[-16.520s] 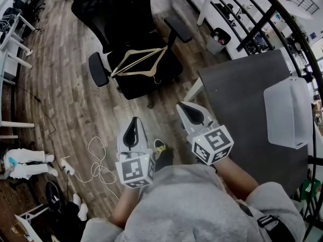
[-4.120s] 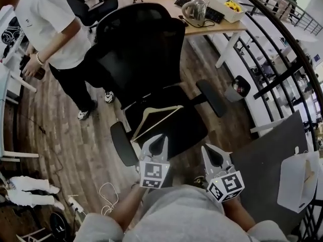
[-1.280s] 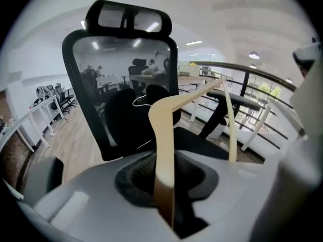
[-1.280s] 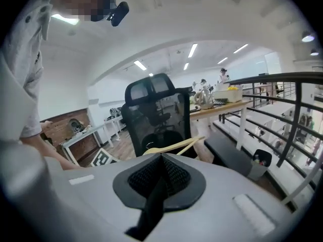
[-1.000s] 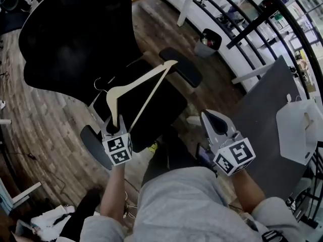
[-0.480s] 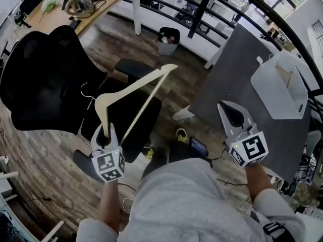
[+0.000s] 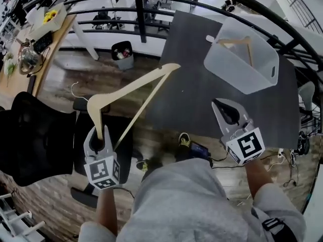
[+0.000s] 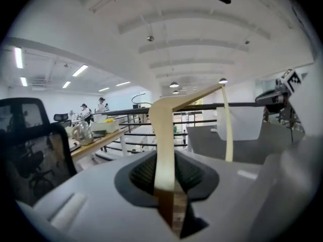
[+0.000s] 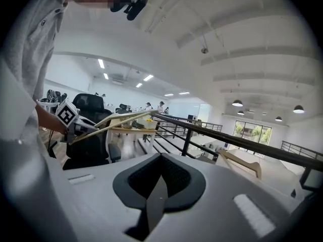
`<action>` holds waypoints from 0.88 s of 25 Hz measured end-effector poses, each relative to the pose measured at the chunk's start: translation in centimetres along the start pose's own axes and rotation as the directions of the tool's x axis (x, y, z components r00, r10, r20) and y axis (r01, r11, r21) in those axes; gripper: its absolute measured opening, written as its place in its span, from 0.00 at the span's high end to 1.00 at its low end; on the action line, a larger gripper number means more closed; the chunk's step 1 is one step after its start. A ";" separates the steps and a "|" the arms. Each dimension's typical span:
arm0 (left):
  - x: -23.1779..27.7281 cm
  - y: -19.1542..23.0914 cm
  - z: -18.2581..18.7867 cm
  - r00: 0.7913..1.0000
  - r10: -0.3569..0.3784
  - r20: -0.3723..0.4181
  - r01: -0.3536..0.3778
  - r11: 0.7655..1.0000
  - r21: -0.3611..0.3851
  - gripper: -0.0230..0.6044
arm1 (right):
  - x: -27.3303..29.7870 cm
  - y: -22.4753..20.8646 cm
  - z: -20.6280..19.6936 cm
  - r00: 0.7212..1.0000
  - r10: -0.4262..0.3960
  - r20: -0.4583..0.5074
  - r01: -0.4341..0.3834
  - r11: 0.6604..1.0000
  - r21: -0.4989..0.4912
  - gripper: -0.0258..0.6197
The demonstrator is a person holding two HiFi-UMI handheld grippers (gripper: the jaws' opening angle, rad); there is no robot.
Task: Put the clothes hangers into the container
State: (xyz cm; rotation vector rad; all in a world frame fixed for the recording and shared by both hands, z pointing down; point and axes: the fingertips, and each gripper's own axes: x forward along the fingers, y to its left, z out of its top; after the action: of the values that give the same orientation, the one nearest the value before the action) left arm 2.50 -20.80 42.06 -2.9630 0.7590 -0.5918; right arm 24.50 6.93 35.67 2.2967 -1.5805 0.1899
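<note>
The dark grey worktop (image 7: 197,110) carries a translucent plastic container (image 7: 262,77) with one wooden hanger (image 7: 237,43) already lying inside. My left tongs (image 7: 99,135) are clamped on one arm end of a clothes hanger (image 7: 131,87), held in the air, its far tip at the worktop's edge, short of the container. My right tongs (image 7: 227,110) are pressed together, empty, above the worktop's near edge.

One pale wooden hanger (image 7: 132,86) is held clear of the floor, clamped at the end of one arm in the left tool (image 7: 99,135). It slants up and away, and its far tip shows against the left edge of the dark grey table (image 7: 192,100). A second hanger (image 7: 233,42) of like make leans inside the translucent white container (image 7: 237,77), which sits open side up on that table.
</note>
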 end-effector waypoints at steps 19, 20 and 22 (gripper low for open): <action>18.7 -38.9 19.8 0.910 -0.414 0.003 0.342 0.757 0.557 0.82 | -11.8 -18.5 -11.0 0.976 -0.152 0.159 0.118 0.973 0.200 0.96; 20.0 -40.2 20.2 0.902 -0.431 -0.008 0.350 0.722 0.597 0.82 | -11.4 -18.6 -11.7 0.971 -0.172 0.168 0.136 0.969 0.207 0.96; 22.8 -41.6 21.0 0.890 -0.454 -0.032 0.355 0.649 0.673 0.82 | -10.3 -18.5 -12.2 0.959 -0.213 0.187 0.175 0.964 0.200 0.96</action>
State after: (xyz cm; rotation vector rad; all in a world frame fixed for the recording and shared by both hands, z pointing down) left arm 47.72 3.73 35.58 -2.4244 -0.1582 -0.5111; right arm 38.81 26.23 40.18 2.6736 -1.4696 0.0482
